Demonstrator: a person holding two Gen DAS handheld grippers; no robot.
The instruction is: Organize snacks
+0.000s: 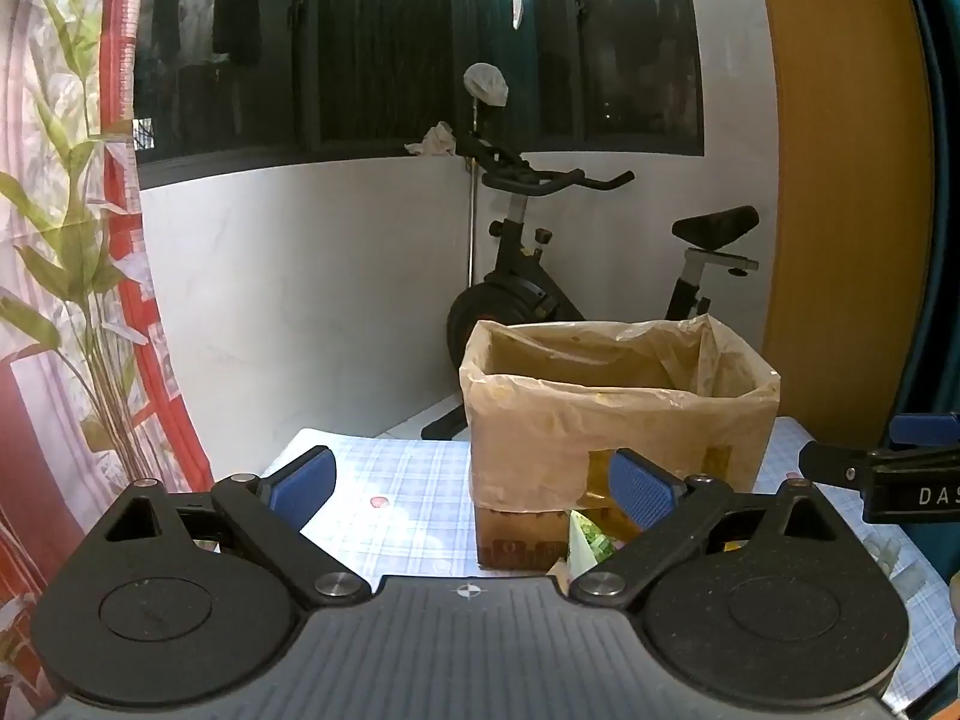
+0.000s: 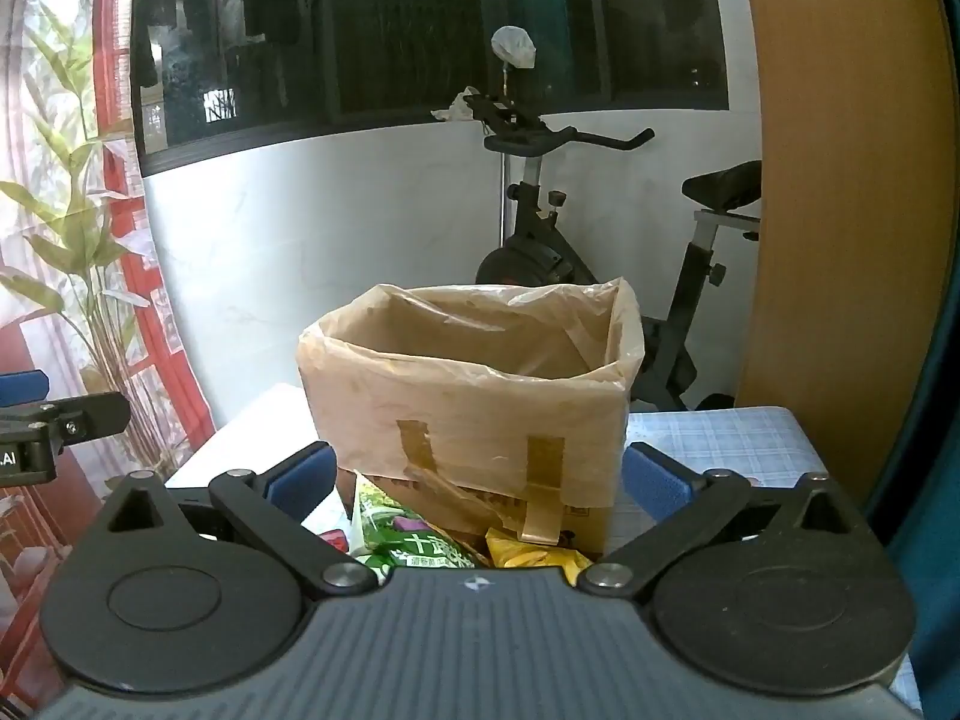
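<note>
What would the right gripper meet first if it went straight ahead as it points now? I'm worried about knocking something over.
Probably the green snack packet lying low between the open jaws of the right gripper, with the lined cardboard box just behind; depth is unclear.

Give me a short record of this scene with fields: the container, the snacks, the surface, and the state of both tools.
container: cardboard box lined with plastic bag, open top
snacks: green packet and yellow packet in front of the box
surface: table with checked cloth
left tool: open, holds nothing
right tool: open, holds nothing
</note>
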